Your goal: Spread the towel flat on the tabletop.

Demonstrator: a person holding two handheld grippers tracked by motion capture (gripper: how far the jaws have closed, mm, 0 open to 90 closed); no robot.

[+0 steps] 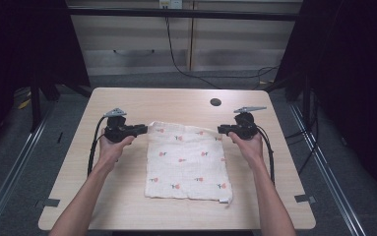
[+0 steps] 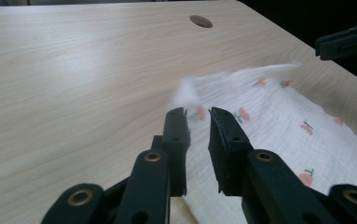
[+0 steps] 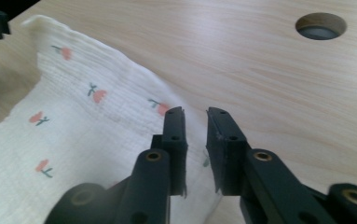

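Both tongs, left (image 1: 141, 130) and right (image 1: 222, 130), stand slightly open at the cloth's (image 1: 186, 162) far corners.

No writing, label, brand or number can be read on anything here.

I hold my left gripper (image 1: 139, 130) and right gripper (image 1: 224, 129) level, tips facing inward; both jaws slightly parted.

Black grippers (image 1: 144, 130) – grey triangular top plates, brass-coloured rivets, black cables – bare forearms.
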